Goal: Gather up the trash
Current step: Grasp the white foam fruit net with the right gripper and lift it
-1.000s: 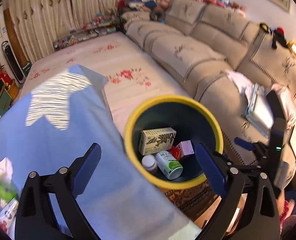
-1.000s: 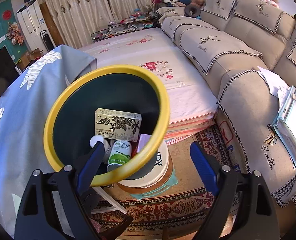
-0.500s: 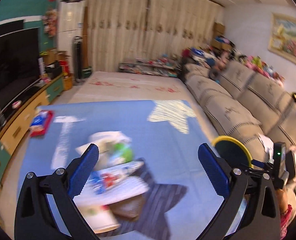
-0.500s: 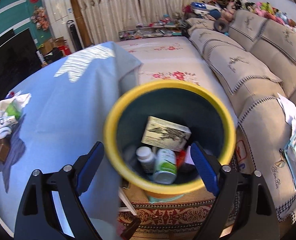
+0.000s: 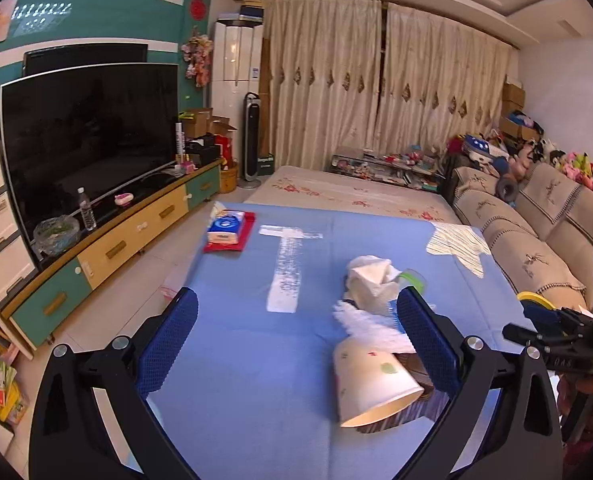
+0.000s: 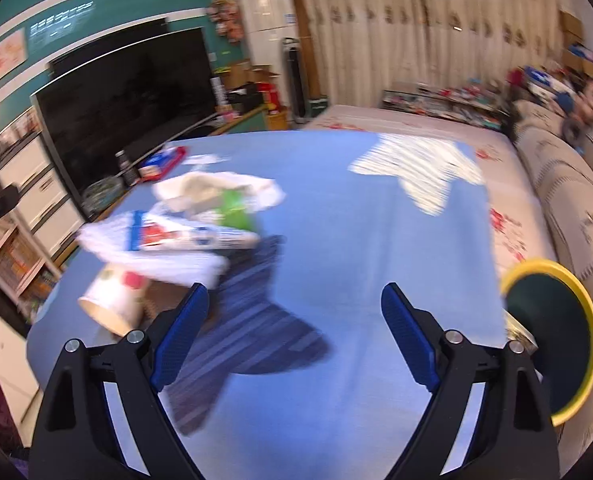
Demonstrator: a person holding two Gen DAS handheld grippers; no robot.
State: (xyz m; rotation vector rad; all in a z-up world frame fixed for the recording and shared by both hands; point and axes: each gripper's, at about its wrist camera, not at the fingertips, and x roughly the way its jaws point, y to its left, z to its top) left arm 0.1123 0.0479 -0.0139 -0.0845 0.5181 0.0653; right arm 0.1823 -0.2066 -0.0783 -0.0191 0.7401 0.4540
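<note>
Swung away from bin since a second ago, both views now over trash pile. Left gripper (image 5: 296, 332) fingers spread apart, holding nothing; right gripper (image 6: 294, 336) same, view motion-blurred. Paper cup (image 5: 370, 382) on its side, conical, open mouth toward camera, just beside left gripper's right finger. Crumpled white tissue (image 5: 372, 284) and flat printed wrapper (image 6: 184, 236) behind it, overlapping. Yellow-rimmed bin (image 6: 552, 340) off worktop's right edge. Blue cloth worktop (image 5: 236, 360), bare stretch left of pile. Tissue pack (image 5: 226, 226) at far corner, TV (image 5: 84, 136) along the wall.
</note>
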